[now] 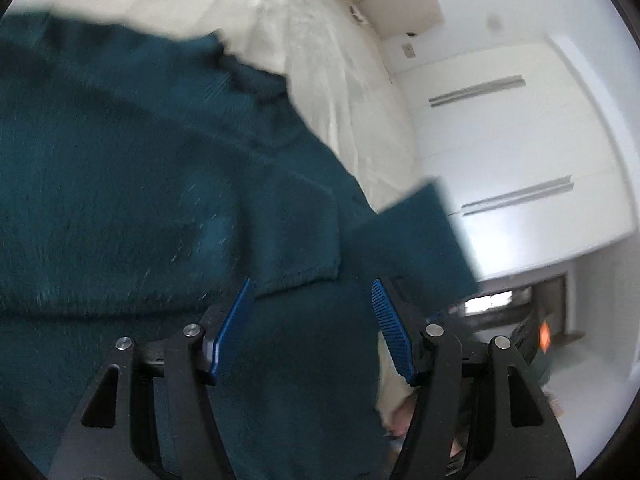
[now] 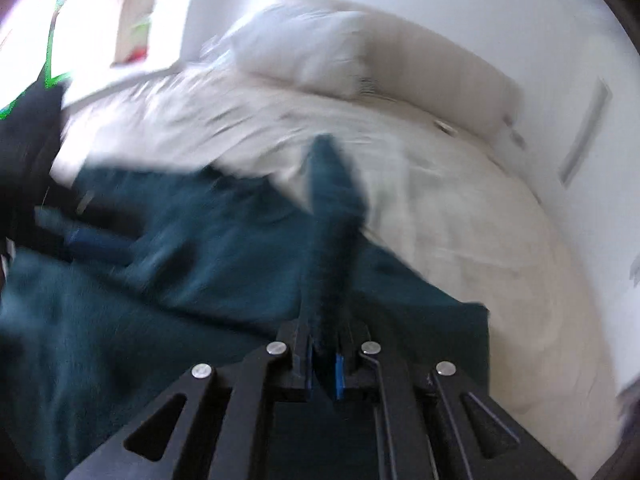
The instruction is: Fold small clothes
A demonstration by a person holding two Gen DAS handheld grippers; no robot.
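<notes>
A dark teal fuzzy sweater [image 1: 140, 168] lies spread on a cream bed sheet [image 1: 332, 80]. In the left wrist view my left gripper [image 1: 312, 282] hovers over the sweater's lower part. It is open, its blue pads [image 1: 390, 320] stand well apart and nothing is pinched between them. One sleeve [image 1: 420, 236] is lifted off the bed at the right, blurred. In the right wrist view my right gripper [image 2: 324, 316] is shut on that teal sleeve [image 2: 332, 200], which sticks up out of the closed fingers. The left gripper [image 2: 96, 240] shows there as a blue smear on the sweater [image 2: 180, 280].
A white pillow [image 2: 360, 64] lies at the head of the bed [image 2: 460, 220]. White cupboard doors with long grey handles [image 1: 476, 90] stand beside the bed. A bright window [image 2: 132, 8] is at the upper left. A dark object [image 2: 24, 140] sits at the bed's left side.
</notes>
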